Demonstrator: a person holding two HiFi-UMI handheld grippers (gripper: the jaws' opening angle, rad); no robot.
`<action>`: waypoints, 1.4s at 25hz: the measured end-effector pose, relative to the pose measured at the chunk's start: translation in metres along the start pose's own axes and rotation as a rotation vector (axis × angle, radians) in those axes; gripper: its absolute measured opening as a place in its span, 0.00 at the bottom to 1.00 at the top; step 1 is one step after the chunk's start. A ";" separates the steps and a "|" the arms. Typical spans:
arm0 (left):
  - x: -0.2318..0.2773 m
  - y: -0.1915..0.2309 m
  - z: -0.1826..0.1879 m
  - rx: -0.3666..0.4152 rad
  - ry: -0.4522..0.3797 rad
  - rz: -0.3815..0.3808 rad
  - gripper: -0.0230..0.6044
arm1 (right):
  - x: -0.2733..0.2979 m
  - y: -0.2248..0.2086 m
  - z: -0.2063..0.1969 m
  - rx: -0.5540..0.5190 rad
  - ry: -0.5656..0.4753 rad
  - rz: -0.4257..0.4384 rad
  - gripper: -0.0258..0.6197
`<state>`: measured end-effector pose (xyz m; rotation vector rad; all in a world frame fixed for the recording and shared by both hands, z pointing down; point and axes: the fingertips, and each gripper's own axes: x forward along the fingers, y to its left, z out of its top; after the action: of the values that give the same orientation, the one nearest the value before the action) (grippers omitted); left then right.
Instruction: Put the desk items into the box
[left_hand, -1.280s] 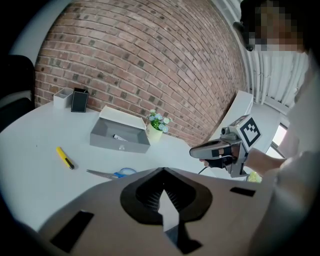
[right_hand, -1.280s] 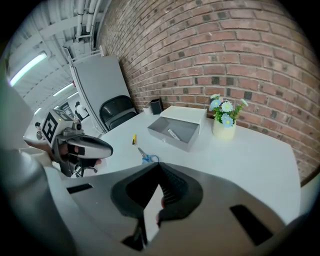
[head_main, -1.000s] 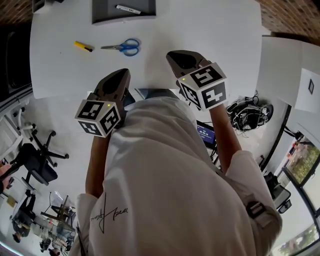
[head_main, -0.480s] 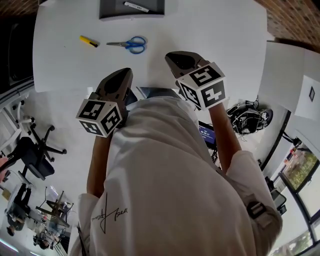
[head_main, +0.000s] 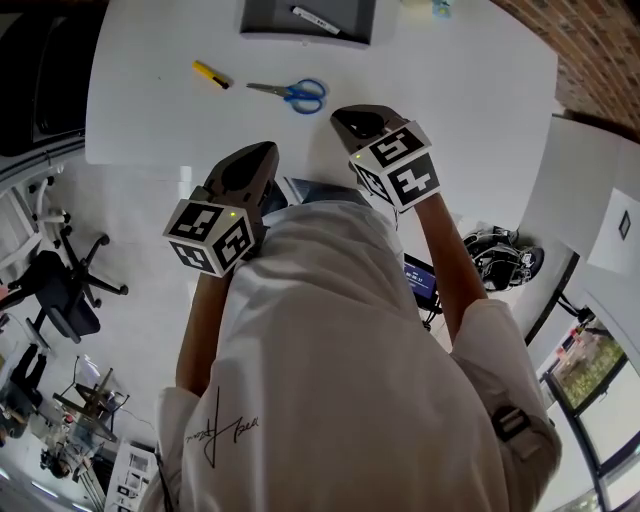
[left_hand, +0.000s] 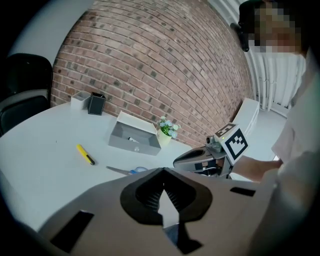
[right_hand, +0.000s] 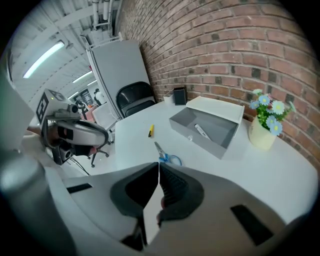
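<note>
Left gripper (head_main: 264, 149) and right gripper (head_main: 348, 116) hover at the worktop's (head_main: 450, 120) near edge, jaws together, empty. Scissors (head_main: 295, 93) and a yellow cutter (head_main: 211, 74) lie beyond, toward the far edge, where the box (head_main: 300, 40) already holds a pen (head_main: 315, 20). Approach step, judged: next, open a gripper over the scissors.

- Shifted R gripper (head_main: 352, 115) closer to scissors (head_main: 291, 93), w/ cube rolled slightly.
- Nudged L gripper (head_main: 258, 155) fwd.
- Slid box (head_main: 270, 20) & yellow tool (head_main: 211, 74) rightward in head view.
</note>
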<state>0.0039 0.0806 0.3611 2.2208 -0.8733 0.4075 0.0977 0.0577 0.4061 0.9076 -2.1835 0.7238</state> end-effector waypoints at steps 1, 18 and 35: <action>-0.002 0.003 0.000 -0.003 -0.002 0.008 0.04 | 0.005 0.000 0.001 -0.023 0.015 0.004 0.08; -0.016 0.039 -0.002 -0.009 0.020 0.118 0.04 | 0.074 -0.011 -0.006 -0.258 0.193 0.036 0.09; -0.024 0.060 0.001 -0.046 0.023 0.141 0.04 | 0.109 -0.013 -0.012 -0.335 0.309 0.059 0.20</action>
<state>-0.0550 0.0594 0.3781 2.1153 -1.0209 0.4735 0.0525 0.0147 0.4974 0.5236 -1.9816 0.4680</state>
